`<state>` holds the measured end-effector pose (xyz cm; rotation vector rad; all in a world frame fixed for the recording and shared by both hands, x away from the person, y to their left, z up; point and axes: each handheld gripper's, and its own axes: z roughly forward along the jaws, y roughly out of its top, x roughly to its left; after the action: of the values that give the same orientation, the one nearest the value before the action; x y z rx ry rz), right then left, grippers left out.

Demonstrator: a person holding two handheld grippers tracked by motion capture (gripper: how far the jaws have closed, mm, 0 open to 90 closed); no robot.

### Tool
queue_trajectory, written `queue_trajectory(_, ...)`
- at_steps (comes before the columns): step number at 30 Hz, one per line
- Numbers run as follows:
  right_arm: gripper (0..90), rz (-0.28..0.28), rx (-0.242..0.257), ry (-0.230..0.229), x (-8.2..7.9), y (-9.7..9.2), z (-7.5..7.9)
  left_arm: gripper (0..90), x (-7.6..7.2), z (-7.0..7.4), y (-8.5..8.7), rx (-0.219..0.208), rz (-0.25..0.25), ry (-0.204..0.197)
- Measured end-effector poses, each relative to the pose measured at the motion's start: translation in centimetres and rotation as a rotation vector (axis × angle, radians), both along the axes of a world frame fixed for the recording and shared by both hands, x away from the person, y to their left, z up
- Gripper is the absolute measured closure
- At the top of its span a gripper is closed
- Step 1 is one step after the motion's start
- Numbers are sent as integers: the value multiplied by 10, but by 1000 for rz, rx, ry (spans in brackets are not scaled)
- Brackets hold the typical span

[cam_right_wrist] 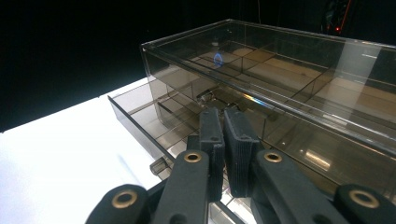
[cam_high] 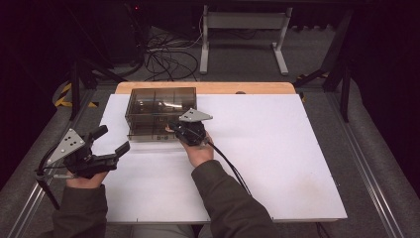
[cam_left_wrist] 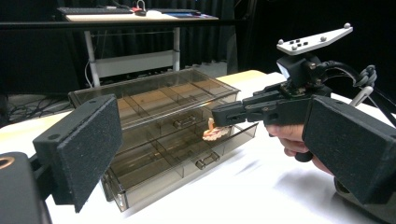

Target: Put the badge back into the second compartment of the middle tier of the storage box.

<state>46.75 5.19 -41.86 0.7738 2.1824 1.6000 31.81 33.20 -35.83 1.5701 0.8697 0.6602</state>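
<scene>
A smoky clear drawer box (cam_high: 159, 105) stands at the back left of the white table (cam_high: 277, 158). Its lower drawer (cam_left_wrist: 154, 170) is pulled out and shows divided compartments. My right gripper (cam_high: 173, 128) reaches over that drawer from the front with its jaws together. A small pink and orange object (cam_left_wrist: 213, 133) hangs at its tips (cam_left_wrist: 217, 114), just above a compartment. In the right gripper view the jaws (cam_right_wrist: 223, 114) point at the upper drawer's handle (cam_right_wrist: 208, 95) and hide the object. My left gripper (cam_high: 113, 140) hovers open near the table's left edge, pads (cam_left_wrist: 88, 144) wide apart.
A wooden strip (cam_high: 208, 87) runs along the table's far edge behind the box. Beyond it are floor cables (cam_high: 166, 57) and a white desk frame (cam_high: 242, 29). Metal rails (cam_high: 369, 173) flank the table. White surface lies open to the right of the box.
</scene>
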Motion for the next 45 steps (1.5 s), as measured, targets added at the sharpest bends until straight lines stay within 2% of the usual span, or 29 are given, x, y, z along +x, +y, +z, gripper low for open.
queue_trajectory(14,871,-4,-26,19,6,12,-10,59,1,-1,-1,-2,-3,0)
queue_trajectory(31,869,5,-47,47,13,19,-16,59,2,-1,0,-6,1,2)
queue_trajectory(45,859,10,-41,60,15,25,-19,59,2,-3,1,-5,4,5)
